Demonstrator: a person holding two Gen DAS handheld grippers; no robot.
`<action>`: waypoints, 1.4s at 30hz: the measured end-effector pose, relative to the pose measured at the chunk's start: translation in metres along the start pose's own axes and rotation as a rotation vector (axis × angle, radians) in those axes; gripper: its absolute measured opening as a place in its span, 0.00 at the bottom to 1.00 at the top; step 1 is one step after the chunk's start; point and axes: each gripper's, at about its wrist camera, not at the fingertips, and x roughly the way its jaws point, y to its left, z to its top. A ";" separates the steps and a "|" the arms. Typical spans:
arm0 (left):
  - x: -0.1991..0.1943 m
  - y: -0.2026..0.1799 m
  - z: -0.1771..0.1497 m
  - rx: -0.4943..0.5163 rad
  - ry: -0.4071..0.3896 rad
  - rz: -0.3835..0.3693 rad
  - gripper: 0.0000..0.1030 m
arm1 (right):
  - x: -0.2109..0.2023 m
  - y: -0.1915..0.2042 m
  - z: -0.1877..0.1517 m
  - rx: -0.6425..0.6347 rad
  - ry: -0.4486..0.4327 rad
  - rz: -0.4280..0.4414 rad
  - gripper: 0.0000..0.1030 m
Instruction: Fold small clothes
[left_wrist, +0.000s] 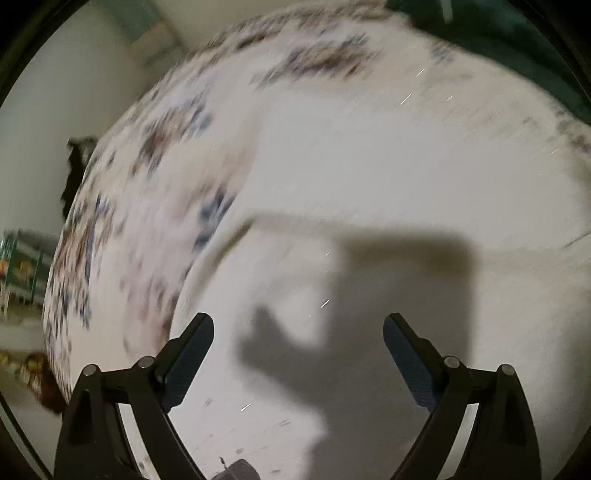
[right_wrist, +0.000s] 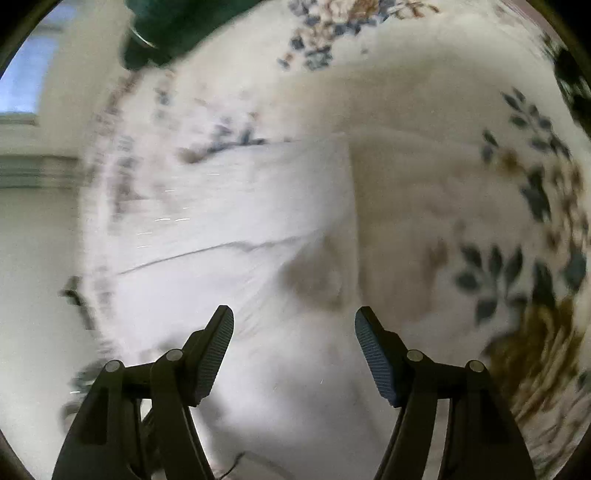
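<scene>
A pale white garment (left_wrist: 369, 177) lies spread on a floral bedspread (left_wrist: 122, 236), blurred by motion in the left wrist view. My left gripper (left_wrist: 298, 325) hangs above it, open wide, nothing between its fingers; its shadow falls on the cloth. In the right wrist view the same white garment (right_wrist: 240, 206) shows a straight right-hand edge and a dark seam line across it. My right gripper (right_wrist: 294, 319) is open above the cloth, with nothing gripped between the pads.
The floral bedspread (right_wrist: 517, 229), with blue leaves and brown sprays, surrounds the garment. A dark green item (right_wrist: 170, 26) lies at the far edge, also seen as dark green fabric (left_wrist: 498, 33). Pale floor (left_wrist: 33, 110) and shelving (left_wrist: 22, 266) lie beyond the bed's left edge.
</scene>
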 end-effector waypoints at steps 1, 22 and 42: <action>0.010 0.007 -0.009 -0.012 0.018 0.009 0.91 | 0.012 0.005 0.008 -0.009 0.010 -0.024 0.68; 0.048 0.025 -0.033 -0.107 0.086 -0.143 1.00 | 0.020 0.026 0.038 -0.202 -0.057 -0.223 0.26; -0.016 0.027 -0.020 -0.103 0.002 -0.132 1.00 | 0.071 -0.033 0.143 0.013 0.020 -0.075 0.08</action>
